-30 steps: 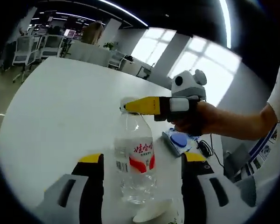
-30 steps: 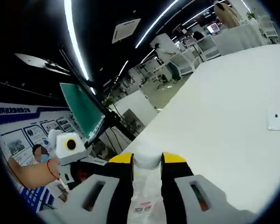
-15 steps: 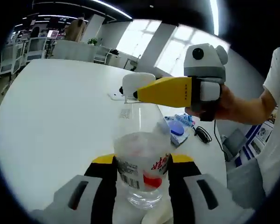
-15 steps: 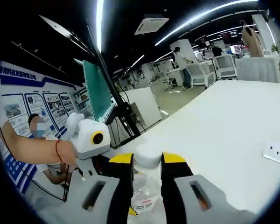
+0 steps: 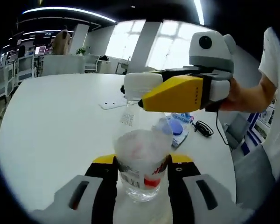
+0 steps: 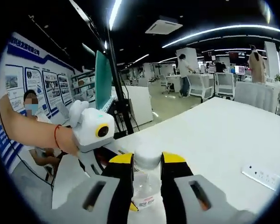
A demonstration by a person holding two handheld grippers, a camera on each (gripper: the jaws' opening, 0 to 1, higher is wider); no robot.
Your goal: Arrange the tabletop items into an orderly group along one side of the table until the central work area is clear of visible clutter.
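Note:
A clear plastic water bottle (image 5: 141, 154) with a red and white label leans toward the camera over the white table (image 5: 51, 121). My left gripper (image 5: 141, 162) is shut on the bottle's lower body. The yellow-tipped right gripper (image 5: 141, 94) comes in from the right, shut on the bottle's white cap (image 5: 139, 85). In the right gripper view the cap (image 6: 147, 157) sits pinched between the right gripper's (image 6: 147, 159) own jaws, with the bottle (image 6: 143, 189) below. A hand (image 6: 60, 140) holds the left gripper (image 6: 132, 206) at the left.
A white power socket strip (image 5: 111, 103) lies flat on the table beyond the bottle, also seen at the right as the strip (image 6: 261, 176). A blue and white packet (image 5: 177, 129) and a black cable (image 5: 203, 129) lie near the table's right edge. Office chairs and desks stand far behind.
My left gripper's jaws, wide apart a second ago, closed on the bottle's body. The bottle then tipped toward the left camera. The right gripper kept its hold on the cap.

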